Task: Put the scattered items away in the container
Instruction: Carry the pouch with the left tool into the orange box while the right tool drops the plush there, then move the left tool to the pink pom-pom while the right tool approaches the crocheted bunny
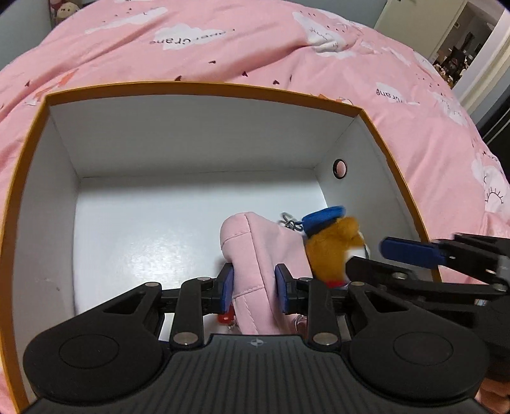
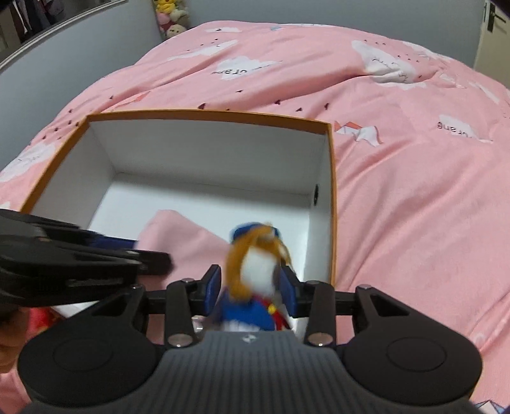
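**Both tongs over the box, each gripping a soft item**

The pink pouch hangs inside the white, orange-rimmed box, clenched between the blue pads of the left tongs. Just beside it, towards the box's right wall, the plush toy with its blue cap and brown fur sits squeezed in the right tongs, a small metal chain at its head. The two tongs are close together, side by side, above the near part of the box. The box rests on a bed under a pink quilt printed with white clouds. More plush toys sit by the far wall.
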`<action>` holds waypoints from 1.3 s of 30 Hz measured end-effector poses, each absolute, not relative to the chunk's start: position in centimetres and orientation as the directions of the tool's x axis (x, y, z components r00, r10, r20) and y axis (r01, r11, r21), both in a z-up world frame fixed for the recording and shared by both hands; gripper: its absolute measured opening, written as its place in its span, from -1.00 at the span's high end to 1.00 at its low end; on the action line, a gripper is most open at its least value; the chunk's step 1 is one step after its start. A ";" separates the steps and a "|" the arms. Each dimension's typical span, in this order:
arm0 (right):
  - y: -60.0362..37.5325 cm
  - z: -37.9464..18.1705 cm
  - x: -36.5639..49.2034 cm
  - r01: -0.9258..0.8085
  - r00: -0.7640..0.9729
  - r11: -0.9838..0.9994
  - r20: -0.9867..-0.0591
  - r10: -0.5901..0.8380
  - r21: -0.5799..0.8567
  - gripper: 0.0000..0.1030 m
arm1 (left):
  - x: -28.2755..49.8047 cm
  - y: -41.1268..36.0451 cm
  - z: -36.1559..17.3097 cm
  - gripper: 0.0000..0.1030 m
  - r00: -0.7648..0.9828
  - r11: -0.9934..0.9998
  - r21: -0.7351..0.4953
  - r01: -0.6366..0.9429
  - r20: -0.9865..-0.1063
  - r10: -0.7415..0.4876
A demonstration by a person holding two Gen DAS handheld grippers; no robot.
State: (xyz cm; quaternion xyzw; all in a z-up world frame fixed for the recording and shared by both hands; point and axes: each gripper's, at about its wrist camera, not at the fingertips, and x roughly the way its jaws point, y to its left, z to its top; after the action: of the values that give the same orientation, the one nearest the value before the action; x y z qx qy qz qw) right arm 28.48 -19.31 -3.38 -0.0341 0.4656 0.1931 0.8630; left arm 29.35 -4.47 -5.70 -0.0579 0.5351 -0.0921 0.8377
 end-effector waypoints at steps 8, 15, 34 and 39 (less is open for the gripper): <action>-21.7 0.0 25.5 -0.339 0.578 0.937 -0.766 0.282 0.090 0.05 | 29.5 -6.5 -6.4 0.35 0.409 0.982 -0.141 0.122 -0.895 -0.179; -24.4 -0.2 22.1 -0.265 0.629 0.958 -0.734 0.256 0.107 0.04 | 29.8 -6.4 -7.2 0.10 0.379 0.984 -0.129 0.124 -0.910 -0.167; -25.2 -1.3 15.0 -0.227 0.626 0.943 -0.705 0.333 0.244 -0.15 | 17.2 -0.8 3.3 -0.28 0.584 0.970 -0.176 0.170 -0.774 -0.243; -24.5 -0.8 13.6 -0.236 0.607 0.932 -0.707 0.363 0.276 -0.15 | 13.7 0.6 3.6 -0.28 0.591 0.983 -0.103 0.152 -0.788 -0.174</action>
State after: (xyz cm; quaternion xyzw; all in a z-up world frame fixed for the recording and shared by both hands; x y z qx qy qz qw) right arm 13.63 -24.49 -0.80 0.0777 0.4105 0.1676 0.8930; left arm 13.68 0.62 3.62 -0.0124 0.4428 -0.0914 0.8918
